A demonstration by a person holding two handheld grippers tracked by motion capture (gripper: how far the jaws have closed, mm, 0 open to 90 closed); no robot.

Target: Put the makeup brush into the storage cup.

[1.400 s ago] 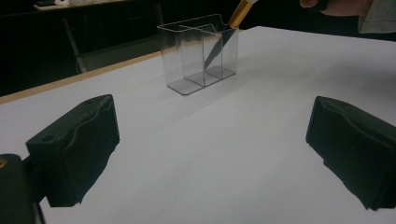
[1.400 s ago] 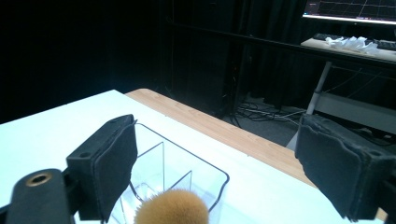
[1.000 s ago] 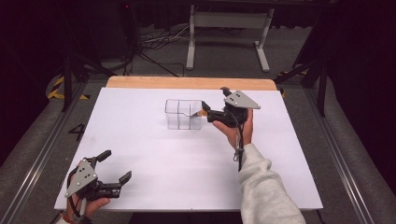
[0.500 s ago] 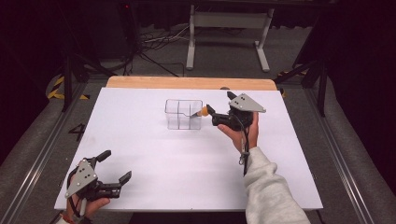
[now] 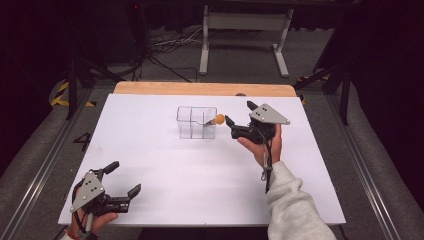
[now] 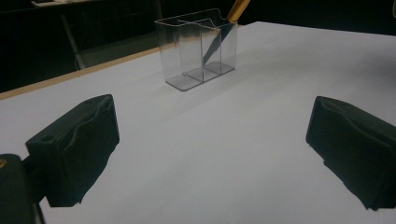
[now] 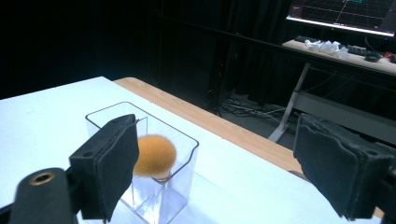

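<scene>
An orange brush (image 7: 154, 156) stands in the clear holder (image 7: 184, 175) beyond spread fingers (image 7: 112, 163).

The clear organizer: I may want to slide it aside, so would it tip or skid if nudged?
The clear organizer looks like thin plastic, so probably light and apt to skid on the smooth white table. The brush leans out of one end compartment, so a nudge might rock it toward that side. Its flat base likely resists tipping.

A clear plastic organizer (image 5: 196, 122) with several compartments stands upright on the white tabletop (image 5: 165, 165), toward its far edge. A brush (image 5: 218, 119) leans in the right-end compartment — fluffy orange head up, poking above the rim.
</scene>
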